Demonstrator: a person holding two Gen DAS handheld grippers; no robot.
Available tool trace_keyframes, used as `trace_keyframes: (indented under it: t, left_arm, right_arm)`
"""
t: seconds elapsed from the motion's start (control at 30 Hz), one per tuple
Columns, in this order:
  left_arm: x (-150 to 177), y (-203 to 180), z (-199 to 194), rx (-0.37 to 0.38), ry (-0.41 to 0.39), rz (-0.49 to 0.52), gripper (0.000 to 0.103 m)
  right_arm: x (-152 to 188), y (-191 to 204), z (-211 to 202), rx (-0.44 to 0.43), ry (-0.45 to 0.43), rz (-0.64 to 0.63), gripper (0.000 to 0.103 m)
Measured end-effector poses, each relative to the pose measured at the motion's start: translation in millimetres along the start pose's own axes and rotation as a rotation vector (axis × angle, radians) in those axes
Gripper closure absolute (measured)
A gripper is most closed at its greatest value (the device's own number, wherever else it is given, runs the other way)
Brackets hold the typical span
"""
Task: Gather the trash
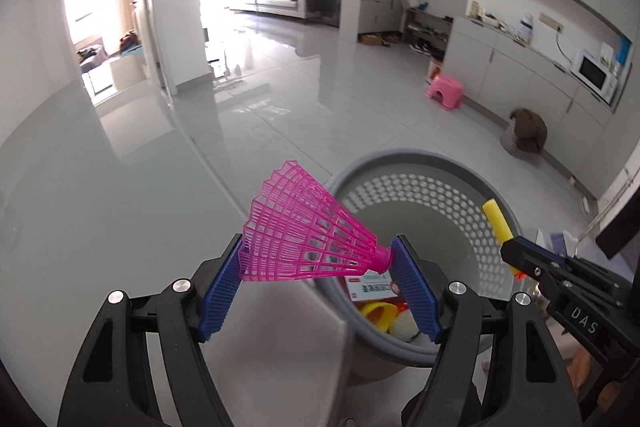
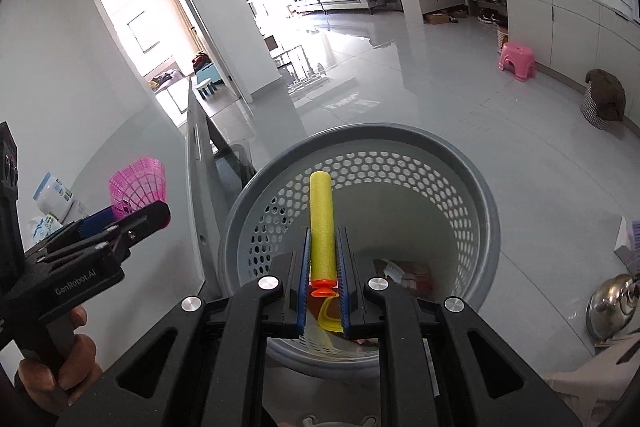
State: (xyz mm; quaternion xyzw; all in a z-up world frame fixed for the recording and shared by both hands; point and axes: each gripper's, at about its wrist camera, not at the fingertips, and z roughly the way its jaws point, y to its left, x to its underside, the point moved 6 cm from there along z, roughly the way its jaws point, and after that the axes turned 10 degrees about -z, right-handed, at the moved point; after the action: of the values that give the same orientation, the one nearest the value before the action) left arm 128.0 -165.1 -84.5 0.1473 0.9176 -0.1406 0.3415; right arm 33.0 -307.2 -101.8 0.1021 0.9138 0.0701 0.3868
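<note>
**Both claws loaded above the bin**

The left claw is spread fairly wide, its blue pads pinching a pink shuttlecock end to end: the open skirt presses the left pad and the small cap touches the right pad. The shuttlecock lies sideways in the lower centre of the left wrist view, over the edge of the white desk, partly overlapping the left rim of the grey perforated bin. Inside the bin, low in the frame, sit a printed red-and-white packet and a yellow ring-shaped piece.

The right claw is closed down narrow on a yellow foam dart, gripping its lower part near the orange suction tip; the yellow shaft sticks forward past the pads, over the bin's mouth. In the left wrist view the same dart shows at the right, poking from the black claw above the bin's right rim.

In the right wrist view the left claw with the shuttlecock appears at the left edge, beside the bin, held by a hand at lower left. A pink stool stands on the glossy floor at upper right, and a metal kettle sits at the right edge.
</note>
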Motion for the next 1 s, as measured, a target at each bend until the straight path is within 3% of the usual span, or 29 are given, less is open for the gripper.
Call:
trace_keyframes:
  t: [0.4,0.53,0.57,1.0]
  left_arm:
    - [10,-26,23,0.02,0.038,0.055,0.031]
    - [10,-29,20,0.013,0.031,0.052,0.022]
    - [10,-28,19,0.011,0.03,0.05,0.021]
    - [10,-21,14,-0.009,0.039,0.017,0.017]
  right_arm:
    - [4,-13,6,0.004,-0.005,0.037,0.09]
    - [2,-16,-2,0.018,-0.038,0.04,0.057]
    - [2,-16,-4,0.022,-0.044,0.039,0.055]
    - [5,-16,-7,0.03,-0.034,0.055,0.053]
